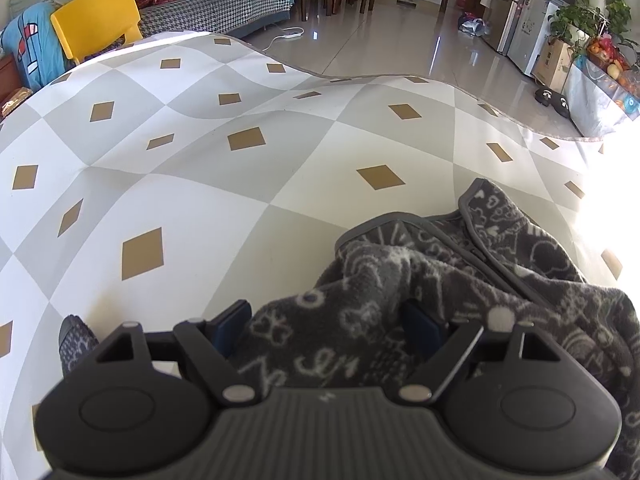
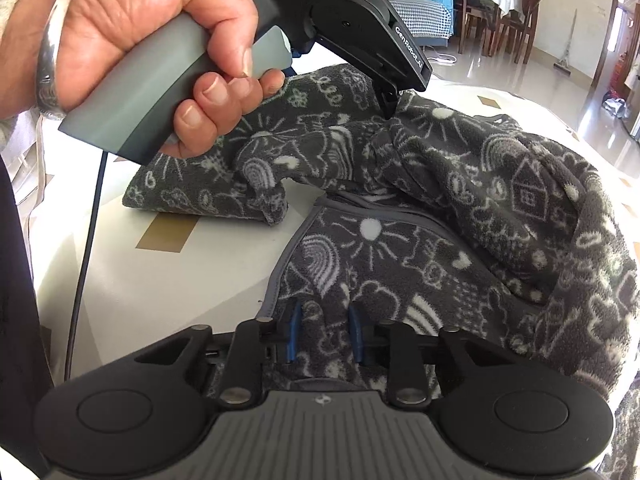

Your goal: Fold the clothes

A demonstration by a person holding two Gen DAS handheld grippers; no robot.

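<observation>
grey fleece garment (image 2: 460, 208), white doodle print, grey trim: lies rumpled on the near right part of a table cover (image 1: 200, 184) of grey and white diamonds with tan lozenges.
left gripper (image 1: 324, 320): blue pads set wide, a thick fold of fleece bunched between them; whether they press it, cannot tell. in the right wrist view its tip sits down in the cloth, handle in the person's left hand (image 2: 140, 40) with a silver bangle (image 2: 52, 48).
right gripper (image 2: 326, 334): blue pads drawn close, pinching a ridge of the garment's near trimmed edge.
yellow chair (image 1: 96, 20): far left, beyond the table.
</observation>
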